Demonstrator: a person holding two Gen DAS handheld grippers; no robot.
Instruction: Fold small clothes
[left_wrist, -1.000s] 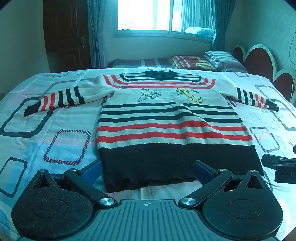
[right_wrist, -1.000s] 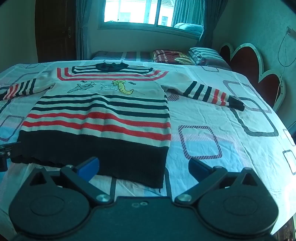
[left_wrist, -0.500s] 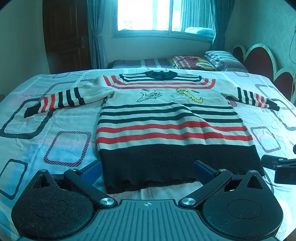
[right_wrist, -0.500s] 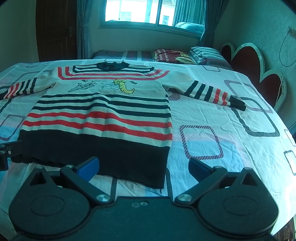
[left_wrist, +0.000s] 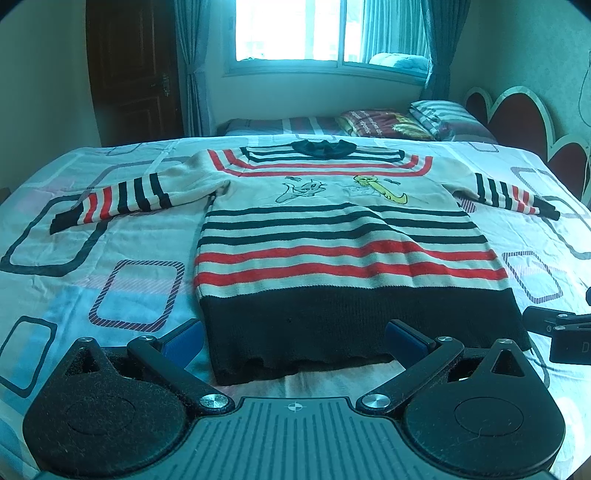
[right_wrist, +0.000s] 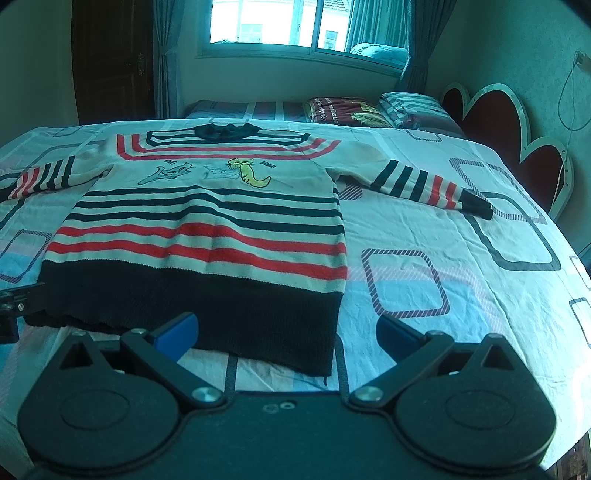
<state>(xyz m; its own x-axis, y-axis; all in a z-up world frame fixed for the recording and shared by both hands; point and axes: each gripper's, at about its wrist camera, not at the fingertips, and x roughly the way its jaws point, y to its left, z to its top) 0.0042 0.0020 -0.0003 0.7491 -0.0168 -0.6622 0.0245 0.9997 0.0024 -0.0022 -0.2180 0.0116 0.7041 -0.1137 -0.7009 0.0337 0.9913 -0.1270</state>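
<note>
1. While we hover both tools low, the cream knit sweater with red and black stripes (left_wrist: 347, 251) lies flat, sleeves spread, on the white bedsheet printed with rounded rectangles (left_wrist: 110, 258).
2. Our left gripper (left_wrist: 293, 338) is spread wide, holding nothing, over the ribbed black hem.
3. Our right gripper (right_wrist: 286, 334) is likewise spread wide and empty at the hem's right corner.
</note>
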